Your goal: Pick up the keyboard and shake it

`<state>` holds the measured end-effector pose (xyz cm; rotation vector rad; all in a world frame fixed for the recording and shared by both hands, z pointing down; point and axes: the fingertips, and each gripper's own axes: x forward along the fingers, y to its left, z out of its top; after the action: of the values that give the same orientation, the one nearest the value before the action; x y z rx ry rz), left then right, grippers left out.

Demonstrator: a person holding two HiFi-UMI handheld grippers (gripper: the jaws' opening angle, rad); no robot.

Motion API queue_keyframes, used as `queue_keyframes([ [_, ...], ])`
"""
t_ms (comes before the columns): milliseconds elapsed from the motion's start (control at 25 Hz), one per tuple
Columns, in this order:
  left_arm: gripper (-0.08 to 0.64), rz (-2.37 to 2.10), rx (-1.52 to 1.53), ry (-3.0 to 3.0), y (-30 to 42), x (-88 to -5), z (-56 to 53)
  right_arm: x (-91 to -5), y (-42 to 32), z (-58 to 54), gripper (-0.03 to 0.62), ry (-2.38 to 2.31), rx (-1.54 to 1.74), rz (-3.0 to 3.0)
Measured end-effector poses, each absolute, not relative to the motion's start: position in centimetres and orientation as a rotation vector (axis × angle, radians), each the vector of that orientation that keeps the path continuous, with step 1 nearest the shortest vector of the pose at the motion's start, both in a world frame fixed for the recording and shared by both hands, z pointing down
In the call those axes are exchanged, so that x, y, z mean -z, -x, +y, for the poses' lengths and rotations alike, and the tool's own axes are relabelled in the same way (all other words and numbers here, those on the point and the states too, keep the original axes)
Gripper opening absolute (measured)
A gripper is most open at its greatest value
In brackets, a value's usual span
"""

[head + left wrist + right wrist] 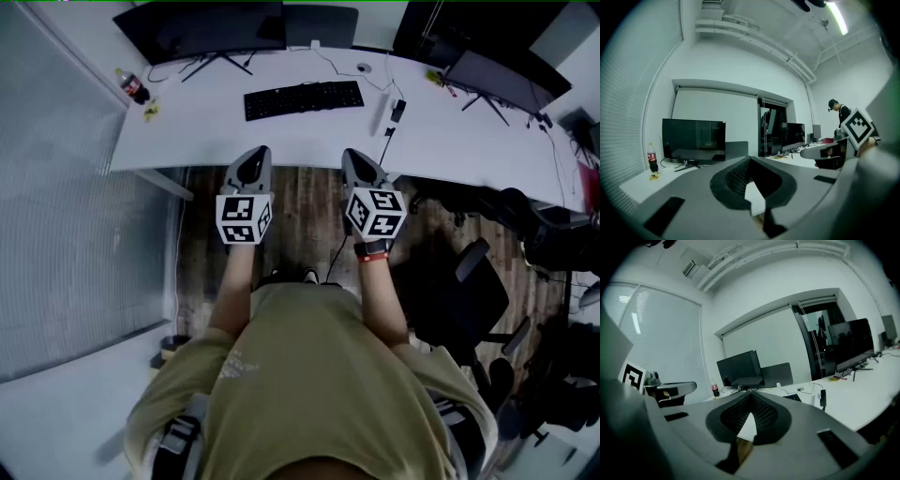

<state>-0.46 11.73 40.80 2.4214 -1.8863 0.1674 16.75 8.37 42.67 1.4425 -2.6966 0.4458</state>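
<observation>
A black keyboard (pixel 304 98) lies flat on the white desk (pixel 187 141), in front of a dark monitor (pixel 202 31). My left gripper (pixel 251 161) and right gripper (pixel 361 166) hover side by side at the desk's near edge, short of the keyboard and apart from it. Both are shut with nothing between the jaws. In the left gripper view the jaws (pixel 749 174) meet at the tips, and the keyboard is hidden behind them. In the right gripper view the shut jaws (pixel 750 400) cover most of the keyboard; only its right end (pixel 793 398) shows.
A cola bottle (pixel 132 86) stands at the desk's left end. A small black device (pixel 397 110) with a cable lies right of the keyboard. A second monitor (pixel 502 80) stands far right. Black office chairs (pixel 464 291) crowd the floor at right. A frosted partition (pixel 66 225) runs along the left.
</observation>
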Motion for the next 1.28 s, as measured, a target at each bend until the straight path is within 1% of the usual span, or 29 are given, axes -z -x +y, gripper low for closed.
queue_keyframes([
  [200, 0.02, -1.917, -0.166, -2.38, -0.2, -42.0, 12.4, -43.8, -16.2, 8.9, 0.023, -1.375, -0.5, -2.725],
  [480, 0.02, -1.942, -0.178, -2.348, 1.4, -43.1, 10.2, -45.1, -14.7, 6.4, 0.025, -1.377, -0.516, -2.687],
  [880, 0.02, -1.909, -0.233, -2.314, 4.1, -44.5, 3.4, -45.7, -11.7, -0.1, 0.025, -1.311, -0.515, -2.641],
  [1280, 0.02, -1.876, -0.195, -2.326, 7.8, -44.2, -4.5, -46.0, -7.6, -7.3, 0.025, -1.306, -0.515, -2.597],
])
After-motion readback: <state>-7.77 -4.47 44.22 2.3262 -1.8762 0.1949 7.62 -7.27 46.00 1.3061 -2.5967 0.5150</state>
